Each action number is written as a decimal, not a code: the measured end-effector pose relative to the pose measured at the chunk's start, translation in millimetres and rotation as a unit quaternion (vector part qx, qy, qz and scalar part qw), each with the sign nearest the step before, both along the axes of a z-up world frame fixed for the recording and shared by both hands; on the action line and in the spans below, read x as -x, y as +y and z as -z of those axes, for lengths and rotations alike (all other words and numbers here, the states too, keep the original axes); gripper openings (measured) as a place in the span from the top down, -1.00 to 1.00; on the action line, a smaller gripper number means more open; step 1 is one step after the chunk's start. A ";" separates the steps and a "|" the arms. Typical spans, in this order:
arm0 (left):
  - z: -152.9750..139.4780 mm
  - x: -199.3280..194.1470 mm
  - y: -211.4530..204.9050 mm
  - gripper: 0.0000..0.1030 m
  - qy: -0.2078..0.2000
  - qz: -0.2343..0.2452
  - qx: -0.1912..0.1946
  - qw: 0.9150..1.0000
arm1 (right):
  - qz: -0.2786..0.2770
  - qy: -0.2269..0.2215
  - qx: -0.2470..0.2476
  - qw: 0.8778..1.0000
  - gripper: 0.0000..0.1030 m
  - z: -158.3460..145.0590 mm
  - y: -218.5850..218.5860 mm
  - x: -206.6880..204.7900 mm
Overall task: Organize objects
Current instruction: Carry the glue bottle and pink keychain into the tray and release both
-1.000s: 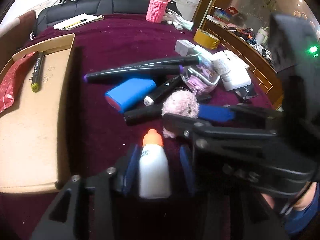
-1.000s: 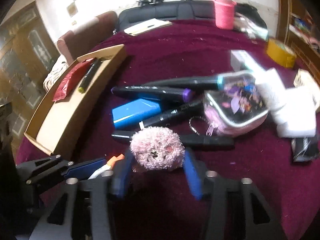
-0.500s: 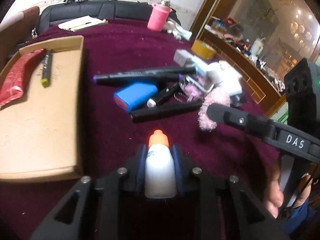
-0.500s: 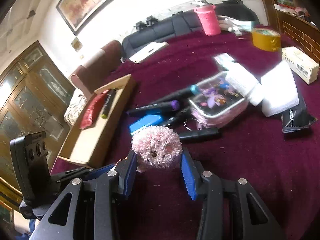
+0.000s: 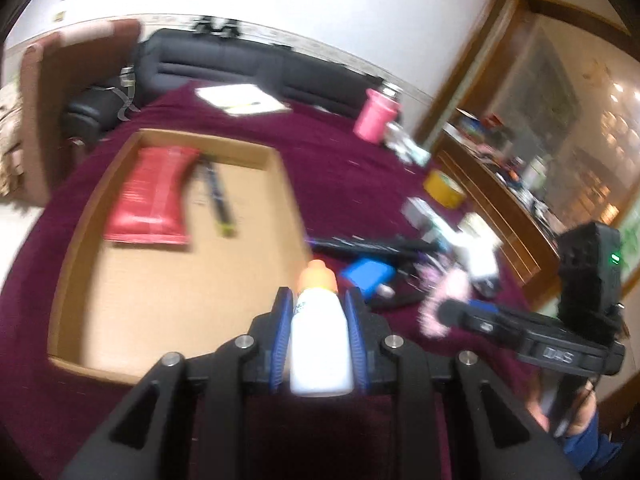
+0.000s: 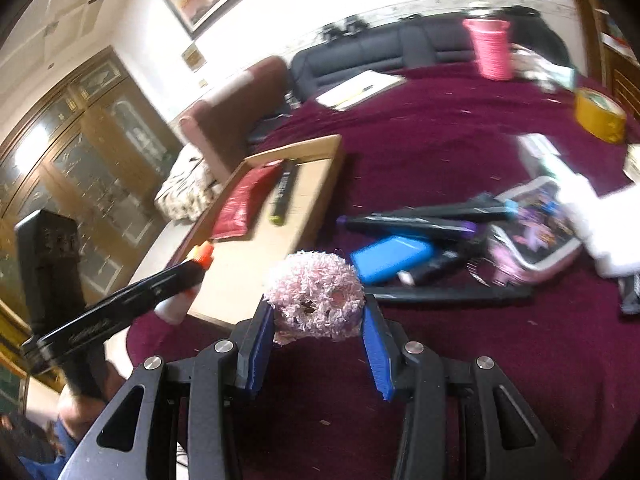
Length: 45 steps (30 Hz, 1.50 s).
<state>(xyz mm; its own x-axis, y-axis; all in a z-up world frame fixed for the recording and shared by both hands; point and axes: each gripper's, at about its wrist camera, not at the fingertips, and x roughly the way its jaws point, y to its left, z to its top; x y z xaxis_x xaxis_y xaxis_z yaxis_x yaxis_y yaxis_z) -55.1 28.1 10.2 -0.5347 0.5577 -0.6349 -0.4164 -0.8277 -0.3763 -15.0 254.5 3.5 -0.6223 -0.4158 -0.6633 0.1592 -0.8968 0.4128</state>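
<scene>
White plastic, orange-capped: a small bottle (image 5: 320, 344) is clamped upright between the blue pads of the left gripper (image 5: 319, 340), held clear of the maroon tablecloth (image 6: 440, 140). The right gripper (image 6: 318, 344) is closed on a pink fuzzy ball (image 6: 316, 296), likewise lifted. The cardboard tray (image 5: 176, 136) lies ahead and to the left of the left claw, already holding a red packet (image 5: 154, 196) and a marker (image 5: 218, 200). Ahead and to the right of both claws lies the unsorted pile, including a blue case (image 6: 392, 258) and black markers (image 6: 408, 226). Judgement: the carry step is in hand, both items bound for the tray. The next move calls for lowering each over bare tray floor, then opening the jaws there.
</scene>
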 end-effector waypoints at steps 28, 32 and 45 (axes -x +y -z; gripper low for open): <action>54.7 79.7 -86.7 0.49 -0.057 -0.108 0.038 0.992 | -0.052 -0.087 -0.085 0.991 0.01 51.0 -159.6 149.0; 54.2 82.2 -90.3 0.39 -0.058 -0.117 0.033 0.991 | -0.049 -0.081 -0.076 0.993 -0.09 45.5 -155.7 148.3; 20.0 45.0 -52.0 -0.06 -0.021 -0.077 0.032 0.996 | -0.047 -0.011 -0.013 0.999 -0.24 5.7 -93.6 80.7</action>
